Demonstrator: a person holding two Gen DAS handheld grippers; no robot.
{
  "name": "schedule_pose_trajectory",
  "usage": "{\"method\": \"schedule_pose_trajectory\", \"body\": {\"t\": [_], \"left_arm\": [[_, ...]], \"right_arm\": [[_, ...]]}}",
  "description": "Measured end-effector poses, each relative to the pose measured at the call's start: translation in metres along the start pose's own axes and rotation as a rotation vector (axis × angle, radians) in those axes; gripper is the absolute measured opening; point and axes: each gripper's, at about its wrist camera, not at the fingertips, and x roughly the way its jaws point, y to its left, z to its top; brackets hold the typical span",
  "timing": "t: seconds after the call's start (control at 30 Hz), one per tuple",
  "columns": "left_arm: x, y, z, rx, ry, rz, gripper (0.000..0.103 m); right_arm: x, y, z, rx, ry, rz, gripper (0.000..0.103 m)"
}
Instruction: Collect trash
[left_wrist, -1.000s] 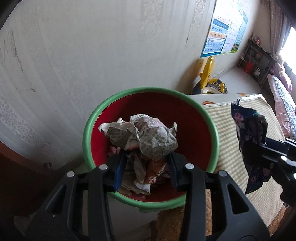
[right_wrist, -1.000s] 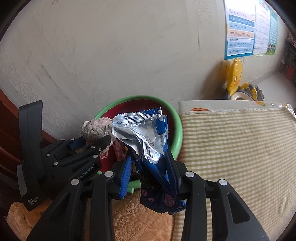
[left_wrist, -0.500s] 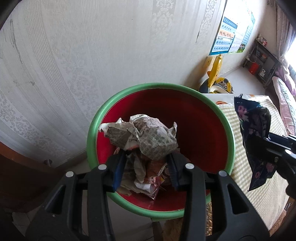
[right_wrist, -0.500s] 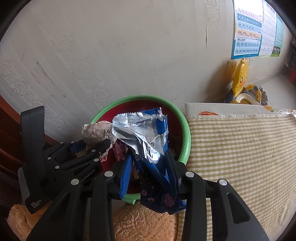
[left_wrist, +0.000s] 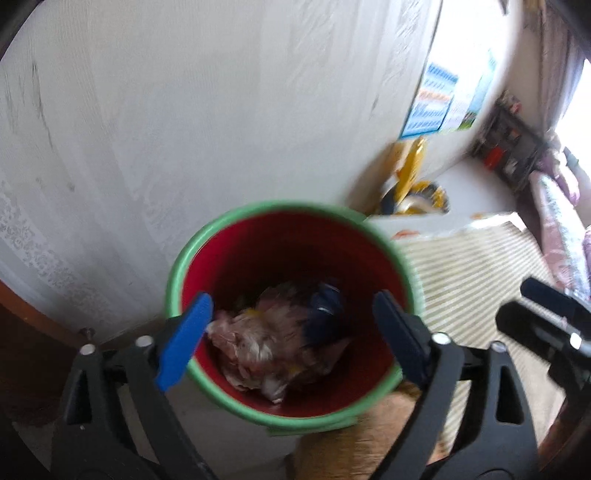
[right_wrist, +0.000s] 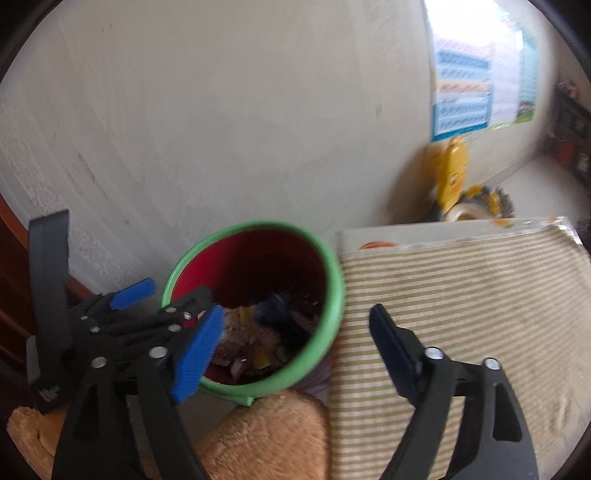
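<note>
A red bin with a green rim (left_wrist: 192, 251) (right_wrist: 334, 295) stands on the floor by the wall. Crumpled paper (left_wrist: 255, 332) and a dark blue snack wrapper (left_wrist: 325, 314) (right_wrist: 277, 314) lie inside it. My left gripper (left_wrist: 291, 332) is open and empty above the bin's near rim; it also shows in the right wrist view (right_wrist: 162, 295). My right gripper (right_wrist: 295, 343) is open and empty over the bin's right edge; its body shows at the right of the left wrist view (left_wrist: 543, 328). Both views are blurred by motion.
A table with a green checked cloth (right_wrist: 461, 295) stands right of the bin. A tan fuzzy cushion (right_wrist: 258, 439) lies in front. A yellow toy (right_wrist: 454, 184) and wall posters (right_wrist: 480, 92) are behind. Dark wood furniture (left_wrist: 22, 343) is at the left.
Both grippers opened. The crumpled paper and the blue wrapper dropped into the bin. Both grippers pulled back from it.
</note>
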Motion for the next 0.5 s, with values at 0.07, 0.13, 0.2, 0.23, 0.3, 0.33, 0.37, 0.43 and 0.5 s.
{"method": "schedule_pose_trajectory", "body": {"t": [0.07, 0.13, 0.2, 0.23, 0.3, 0.33, 0.37, 0.43, 0.5], "left_arm": [[-0.018, -0.017, 0.006, 0.008, -0.080, -0.012, 0.097], [-0.035, -0.036, 0.011, 0.025, -0.161, -0.014, 0.097], [-0.053, -0.058, 0.014, 0.061, -0.247, -0.020, 0.097], [-0.060, -0.067, 0.013, 0.079, -0.276, -0.022, 0.097], [-0.075, -0.088, 0.014, 0.110, -0.332, -0.031, 0.097], [-0.080, -0.096, 0.016, 0.120, -0.347, -0.042, 0.097], [-0.085, -0.104, 0.017, 0.131, -0.361, -0.056, 0.097], [-0.099, -0.125, 0.019, 0.159, -0.402, -0.073, 0.097], [-0.111, -0.142, 0.020, 0.192, -0.443, -0.076, 0.098]], "right_arm": [[-0.020, -0.013, -0.003, 0.020, -0.046, -0.041, 0.096], [-0.044, -0.031, -0.008, 0.058, -0.087, -0.083, 0.096], [-0.064, -0.047, -0.010, 0.090, -0.121, -0.104, 0.096], [-0.081, -0.056, -0.013, 0.107, -0.168, -0.133, 0.096], [-0.110, -0.064, -0.019, 0.104, -0.260, -0.185, 0.096], [-0.122, -0.065, -0.022, 0.096, -0.300, -0.207, 0.096], [-0.135, -0.066, -0.026, 0.086, -0.348, -0.230, 0.096], [-0.161, -0.068, -0.035, 0.076, -0.454, -0.265, 0.096], [-0.184, -0.072, -0.044, 0.096, -0.555, -0.296, 0.096]]}}
